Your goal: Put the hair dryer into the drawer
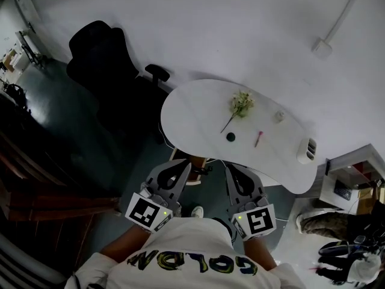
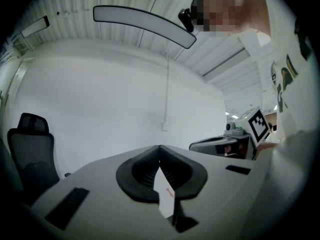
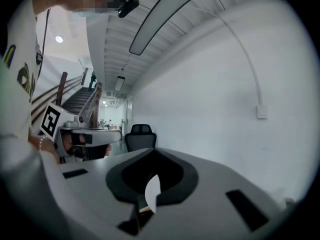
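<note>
Grippers both pinched fully together with nothing between them: my left gripper [image 1: 182,166] and right gripper [image 1: 231,168] sit side by side near my chest. White table [image 1: 192,110] lies at twelve o'clock. A white slotted object [image 1: 307,150] rests at the table's four o'clock edge (possibly the hair dryer, I cannot tell), well apart from both grippers. Black chair [image 1: 99,56] stands at ten o'clock.

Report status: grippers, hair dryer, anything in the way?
Left gripper shut, empty. Right gripper shut, empty. Hair dryer and drawer not made out in any view. White table ahead, black chair beside it.
</note>
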A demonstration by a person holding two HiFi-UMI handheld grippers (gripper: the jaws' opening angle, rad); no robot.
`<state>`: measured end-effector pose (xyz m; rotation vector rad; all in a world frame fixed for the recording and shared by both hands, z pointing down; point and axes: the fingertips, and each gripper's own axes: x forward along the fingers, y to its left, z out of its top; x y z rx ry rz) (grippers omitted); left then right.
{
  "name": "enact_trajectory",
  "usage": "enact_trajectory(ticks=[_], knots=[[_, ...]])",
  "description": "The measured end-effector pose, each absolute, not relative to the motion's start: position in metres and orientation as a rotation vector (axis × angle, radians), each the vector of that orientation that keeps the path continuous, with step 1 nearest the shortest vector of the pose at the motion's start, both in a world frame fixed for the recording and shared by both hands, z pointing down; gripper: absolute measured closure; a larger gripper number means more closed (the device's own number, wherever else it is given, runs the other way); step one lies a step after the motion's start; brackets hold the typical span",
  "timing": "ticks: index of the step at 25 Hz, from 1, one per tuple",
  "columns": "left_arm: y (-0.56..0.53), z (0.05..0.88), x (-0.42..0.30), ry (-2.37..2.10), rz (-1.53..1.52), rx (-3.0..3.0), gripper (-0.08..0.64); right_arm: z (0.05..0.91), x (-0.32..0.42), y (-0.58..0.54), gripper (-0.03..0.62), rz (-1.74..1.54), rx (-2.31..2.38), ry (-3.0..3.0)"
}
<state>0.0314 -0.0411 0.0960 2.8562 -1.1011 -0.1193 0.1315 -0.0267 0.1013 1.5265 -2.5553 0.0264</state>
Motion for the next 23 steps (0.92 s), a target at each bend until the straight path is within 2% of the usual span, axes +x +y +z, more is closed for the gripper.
enact_trajectory(ticks=[23], knots=[[-0.052,0.097,0.028,-1.097,-0.158,2.852,0.549,0.099,0.126,-0.038,0.581,0.005,1.553,-2.560]])
